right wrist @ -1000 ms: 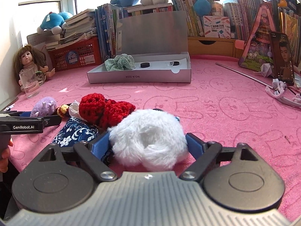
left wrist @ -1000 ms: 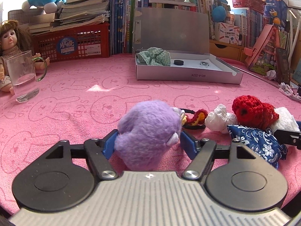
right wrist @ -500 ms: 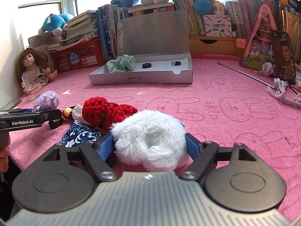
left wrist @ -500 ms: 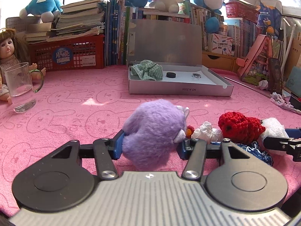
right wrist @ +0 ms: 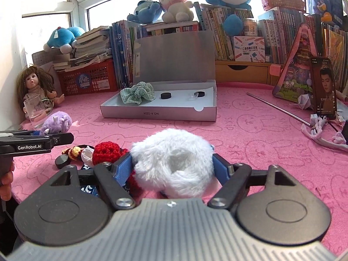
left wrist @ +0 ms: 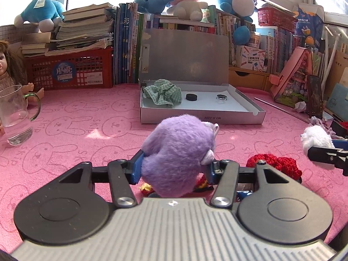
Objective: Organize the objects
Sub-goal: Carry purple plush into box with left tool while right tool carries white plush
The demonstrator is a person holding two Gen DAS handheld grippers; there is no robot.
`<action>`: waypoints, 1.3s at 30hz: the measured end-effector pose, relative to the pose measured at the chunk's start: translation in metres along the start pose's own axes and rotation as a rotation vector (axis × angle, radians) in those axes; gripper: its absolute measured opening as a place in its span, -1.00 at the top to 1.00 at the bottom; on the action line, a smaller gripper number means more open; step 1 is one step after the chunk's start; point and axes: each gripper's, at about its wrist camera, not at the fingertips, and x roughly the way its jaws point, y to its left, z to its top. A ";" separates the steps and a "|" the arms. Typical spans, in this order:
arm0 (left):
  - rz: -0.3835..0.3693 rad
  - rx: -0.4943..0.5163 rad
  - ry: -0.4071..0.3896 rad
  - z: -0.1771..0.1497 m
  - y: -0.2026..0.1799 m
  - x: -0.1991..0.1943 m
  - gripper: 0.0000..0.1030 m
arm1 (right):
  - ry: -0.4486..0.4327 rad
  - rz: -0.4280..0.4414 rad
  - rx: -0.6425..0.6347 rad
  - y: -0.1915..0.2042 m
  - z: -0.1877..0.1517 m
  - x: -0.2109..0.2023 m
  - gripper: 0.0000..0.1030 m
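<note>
Left gripper (left wrist: pixel 174 167) has its jaws clamped on the purple fluffy toy (left wrist: pixel 178 154), squeezed at the sides so the soft fur can't slip. Right gripper (right wrist: pixel 174 169) likewise grips the white fluffy scrunchie (right wrist: pixel 174 163). Both are held clear of the leftover pile with the red knit scrunchie (right wrist: pixel 104 153) on the pink table (right wrist: pixel 261 143). The open grey box (left wrist: pixel 202 117) ahead already holds a green scrunchie (left wrist: pixel 164 93), likely the drop spot.
</note>
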 end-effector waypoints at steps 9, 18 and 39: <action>-0.026 0.017 -0.025 0.042 -0.004 0.028 -0.16 | -0.001 -0.027 0.061 -0.022 0.041 0.031 -0.50; -0.036 0.031 -0.052 0.090 -0.008 0.076 -0.16 | 0.013 -0.029 0.109 -0.043 0.088 0.080 -0.50; 0.026 0.027 0.075 0.151 -0.007 0.258 -0.16 | 0.128 -0.001 0.162 -0.050 0.158 0.255 -0.50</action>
